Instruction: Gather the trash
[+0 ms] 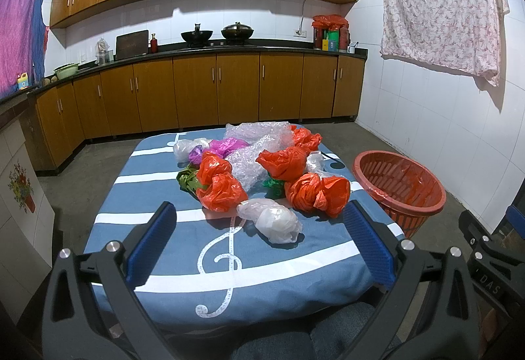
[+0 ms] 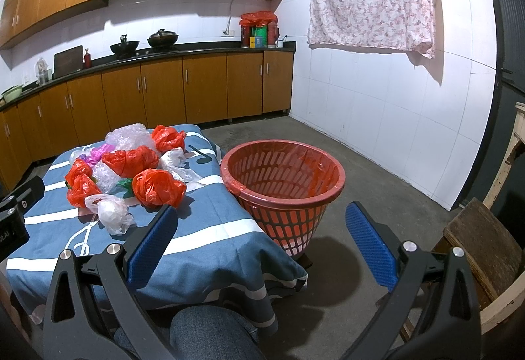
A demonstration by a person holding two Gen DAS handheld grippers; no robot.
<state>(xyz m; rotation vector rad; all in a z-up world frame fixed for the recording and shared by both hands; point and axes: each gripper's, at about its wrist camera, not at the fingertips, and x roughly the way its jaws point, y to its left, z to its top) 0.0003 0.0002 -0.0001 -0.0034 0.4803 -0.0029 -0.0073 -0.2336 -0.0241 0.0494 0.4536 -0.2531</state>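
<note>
A heap of crumpled plastic bags [image 1: 262, 169] lies on a tabletop [image 1: 170, 261] covered with a blue striped cloth, and none has yet gone into the red basket [image 2: 283, 186]. The left gripper [image 1: 259, 238] has its fingers [image 1: 151, 245] spread wide and empty, and so does the right gripper [image 2: 262, 238]. The thin, slippery plastic could likely slide out of a loose pinch, or snag a neighbouring bag and drag it off the edge. A white bag [image 1: 274, 220] lies just ahead of the left fingers, between them; the basket stands on the floor ahead of the right fingers, beside the tabletop.
</note>
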